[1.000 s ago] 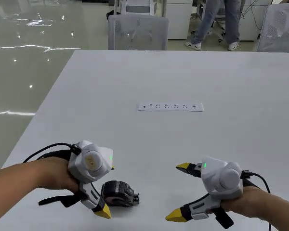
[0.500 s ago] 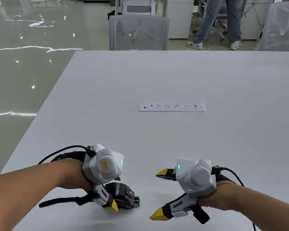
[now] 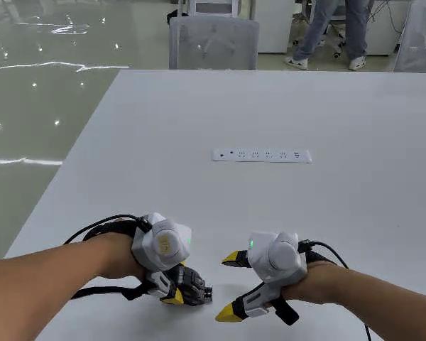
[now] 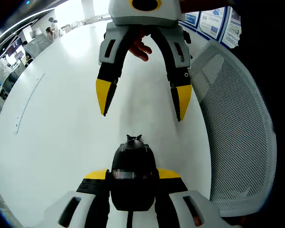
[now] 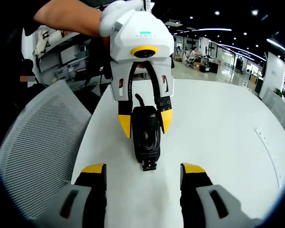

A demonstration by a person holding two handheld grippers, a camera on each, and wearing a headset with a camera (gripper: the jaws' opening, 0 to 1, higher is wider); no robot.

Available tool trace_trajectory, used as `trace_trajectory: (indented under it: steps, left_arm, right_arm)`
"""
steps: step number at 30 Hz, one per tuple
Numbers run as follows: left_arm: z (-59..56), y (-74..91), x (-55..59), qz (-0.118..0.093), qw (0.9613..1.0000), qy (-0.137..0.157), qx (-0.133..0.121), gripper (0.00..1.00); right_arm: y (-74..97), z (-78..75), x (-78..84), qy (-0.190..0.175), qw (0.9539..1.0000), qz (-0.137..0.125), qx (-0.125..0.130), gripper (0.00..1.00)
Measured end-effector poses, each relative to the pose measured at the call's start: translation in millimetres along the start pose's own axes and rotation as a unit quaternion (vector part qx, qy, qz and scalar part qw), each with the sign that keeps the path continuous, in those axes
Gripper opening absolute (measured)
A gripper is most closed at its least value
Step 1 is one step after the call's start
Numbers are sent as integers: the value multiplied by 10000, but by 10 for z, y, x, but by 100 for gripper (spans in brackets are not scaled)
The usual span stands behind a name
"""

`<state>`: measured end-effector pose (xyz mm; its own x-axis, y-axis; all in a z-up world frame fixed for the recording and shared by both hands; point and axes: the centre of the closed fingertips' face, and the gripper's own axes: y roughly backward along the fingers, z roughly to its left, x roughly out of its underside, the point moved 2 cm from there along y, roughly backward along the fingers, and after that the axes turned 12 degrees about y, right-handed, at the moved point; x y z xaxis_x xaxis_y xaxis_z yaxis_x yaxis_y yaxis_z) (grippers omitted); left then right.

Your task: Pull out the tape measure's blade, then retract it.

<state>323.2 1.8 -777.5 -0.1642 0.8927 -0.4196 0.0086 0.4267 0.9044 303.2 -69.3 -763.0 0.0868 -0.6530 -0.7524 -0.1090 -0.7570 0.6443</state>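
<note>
On the tabletop (image 3: 270,106) at 6 o'clock, the left gripper (image 3: 177,290) has its fingers clamped on the tape measure (image 3: 194,285). At its 3 o'clock the right gripper (image 3: 228,284) hangs, fingers wide and empty. It would do best to pinch the blade hook (image 5: 149,166) squarely, then pull straight.

open table (image 3: 163,135) up to power strip (image 3: 261,155)

Bright even overhead light, floor (image 3: 35,92) glare, fisheye-warped edges.
</note>
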Motion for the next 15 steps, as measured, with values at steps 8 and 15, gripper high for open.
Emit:
trace_trajectory:
  steps: [8,15]
  left_arm:
    - [2,-14,-20,-11,10000,61,-9,33]
    - [6,-19,-26,11,10000,67,-18,33]
  right_arm:
    - [-249,6,65,237,9985,380,-330,51]
    - [-440,4,197,322,9962,658,-463,39]
